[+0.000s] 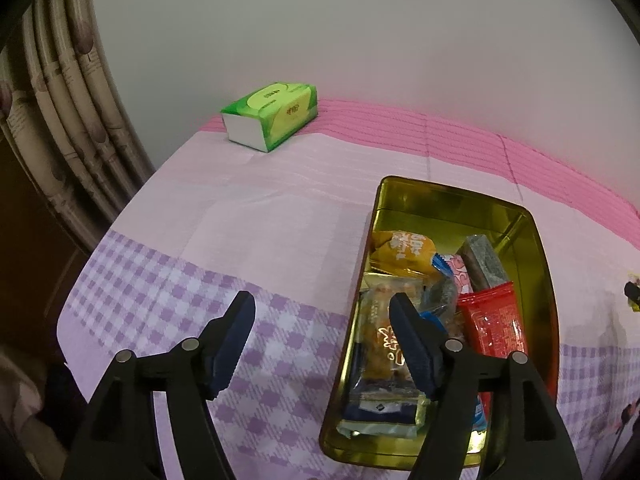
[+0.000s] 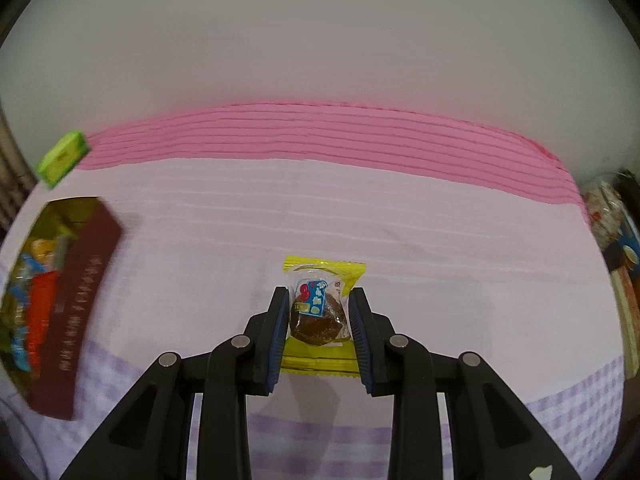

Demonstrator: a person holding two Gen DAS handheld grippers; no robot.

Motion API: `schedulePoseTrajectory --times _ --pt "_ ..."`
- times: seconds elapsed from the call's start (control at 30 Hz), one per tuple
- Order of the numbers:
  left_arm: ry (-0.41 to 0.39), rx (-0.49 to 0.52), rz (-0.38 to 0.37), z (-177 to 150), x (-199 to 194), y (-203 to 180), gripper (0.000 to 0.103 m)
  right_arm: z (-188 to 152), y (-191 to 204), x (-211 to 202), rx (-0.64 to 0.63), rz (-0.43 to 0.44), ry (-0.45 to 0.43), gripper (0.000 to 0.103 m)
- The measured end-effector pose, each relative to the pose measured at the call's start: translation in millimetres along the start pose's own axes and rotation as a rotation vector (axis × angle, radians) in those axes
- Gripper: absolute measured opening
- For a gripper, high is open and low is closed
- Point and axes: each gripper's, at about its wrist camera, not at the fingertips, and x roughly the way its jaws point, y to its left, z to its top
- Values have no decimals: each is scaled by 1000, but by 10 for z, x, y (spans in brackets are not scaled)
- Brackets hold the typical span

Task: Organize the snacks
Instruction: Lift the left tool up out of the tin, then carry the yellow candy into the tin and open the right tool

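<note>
**Between the right fingers: one wrapped snack; tin at left**

Between the two pads of the right gripper (image 2: 319,312) sits a yellow-wrapped snack (image 2: 320,312) with a brown cake visible through its clear window. Both pads press against the wrapper's sides, so the jaws are closed down onto the packet. The packet's lower seam shows between the finger bases; whether it rests on the tablecloth (image 2: 440,240) or is lifted clear of it cannot be told.

The left gripper (image 1: 322,316) stands wide apart and holds nothing. Its left finger is over the checked cloth; its right finger is over the near end of the gold tin (image 1: 546,264).

The tin lies on the pink and lilac tablecloth and contains several packets, among them a red packet (image 1: 496,320) and an orange packet (image 1: 404,248). A green tissue pack (image 1: 272,114) sits at the far edge, well apart from the tin.
</note>
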Motion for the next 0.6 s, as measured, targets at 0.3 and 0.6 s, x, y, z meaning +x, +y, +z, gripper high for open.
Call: schedulePoseTrajectory --times 0.3,0.6 --pt "-6 -41 37 -35 -67 216 76 95 871 -241 -88 180 -11 29" --pt "35 -94 70 -103 -59 414 77 99 1730 -393 -197 328 1 29"
